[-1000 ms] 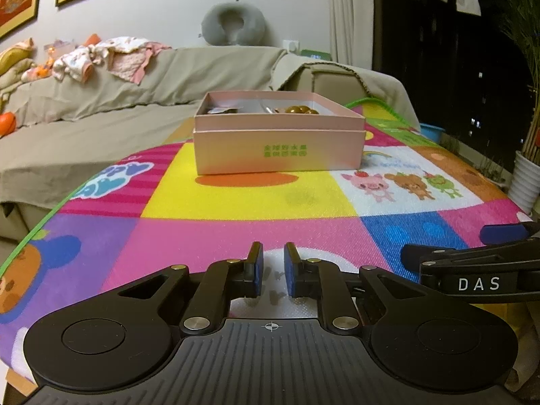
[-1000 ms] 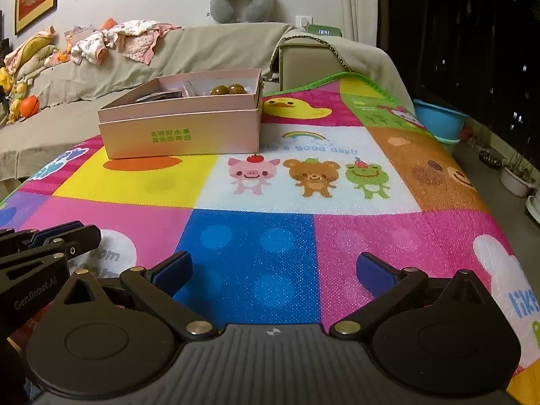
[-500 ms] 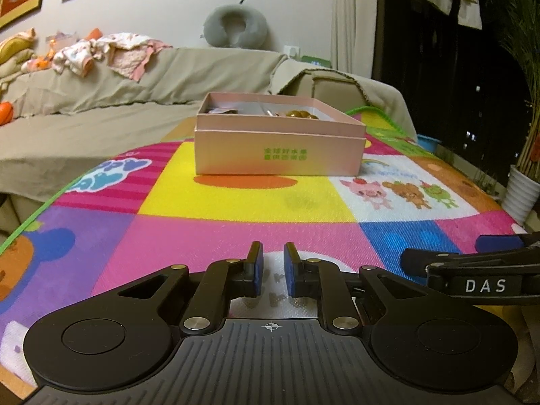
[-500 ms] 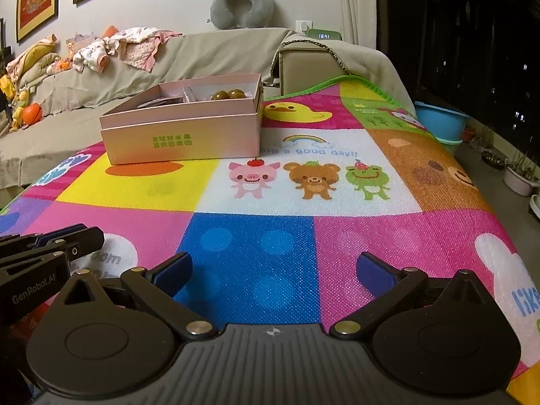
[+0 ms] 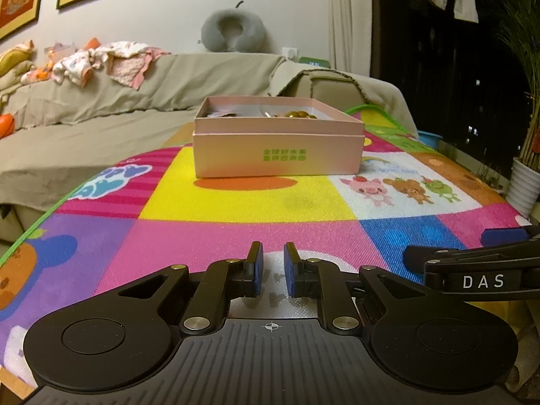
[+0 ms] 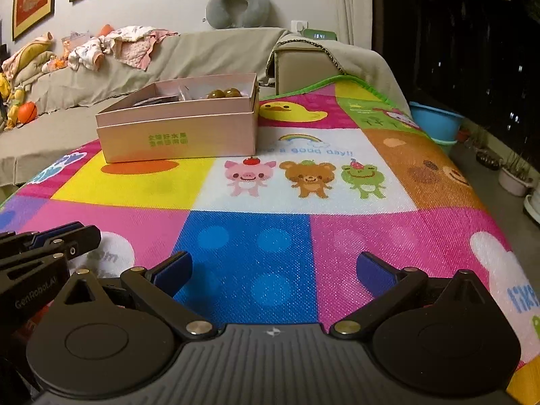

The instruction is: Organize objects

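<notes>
Reading left to right in the right wrist view: "GenRobot.AI" marks the left gripper, nearly pressed together and empty; the pink box sits upper left, well beyond the spread, empty right gripper.

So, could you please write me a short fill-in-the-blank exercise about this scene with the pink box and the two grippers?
1. The pink cardboard box has printed characters coloured ____.
2. On the colourful cartoon play mat, the printed pig, bear and ____ stand in a row.
3. The right gripper has its jaws wide ____, with nothing between them.
4. The grey U-shaped neck pillow sits on top of the beige covered ____.

Missing words: green; frog; open; sofa
</notes>
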The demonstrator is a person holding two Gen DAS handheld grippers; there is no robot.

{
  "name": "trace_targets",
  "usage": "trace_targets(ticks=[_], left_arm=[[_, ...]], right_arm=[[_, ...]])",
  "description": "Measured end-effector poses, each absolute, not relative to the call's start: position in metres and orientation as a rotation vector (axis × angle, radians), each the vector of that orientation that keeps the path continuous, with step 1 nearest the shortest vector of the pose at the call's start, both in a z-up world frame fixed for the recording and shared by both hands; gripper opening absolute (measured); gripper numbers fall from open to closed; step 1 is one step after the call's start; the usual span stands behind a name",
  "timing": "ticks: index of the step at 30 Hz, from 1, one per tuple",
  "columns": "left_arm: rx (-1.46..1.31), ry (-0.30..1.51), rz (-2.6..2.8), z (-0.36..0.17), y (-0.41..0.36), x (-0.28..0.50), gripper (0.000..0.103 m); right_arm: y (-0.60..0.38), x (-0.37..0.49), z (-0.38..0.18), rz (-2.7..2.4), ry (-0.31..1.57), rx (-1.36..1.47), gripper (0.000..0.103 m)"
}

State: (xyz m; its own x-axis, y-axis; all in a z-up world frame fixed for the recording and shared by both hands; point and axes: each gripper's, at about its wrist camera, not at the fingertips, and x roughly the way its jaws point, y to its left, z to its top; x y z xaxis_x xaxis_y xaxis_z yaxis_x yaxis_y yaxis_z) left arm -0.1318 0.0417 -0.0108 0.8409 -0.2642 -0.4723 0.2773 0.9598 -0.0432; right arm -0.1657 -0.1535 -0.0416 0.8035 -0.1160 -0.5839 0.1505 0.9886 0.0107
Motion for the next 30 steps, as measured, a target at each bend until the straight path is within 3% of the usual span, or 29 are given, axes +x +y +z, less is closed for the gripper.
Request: trace_targets(ticks=[30], left_arm=[[0.065,0.468,-0.269,-0.0131,0.0331,-0.1322,0.015]], right_arm=[[-0.1487,-0.1562,-0.0409,-0.143,0.64,0.03,0.103]])
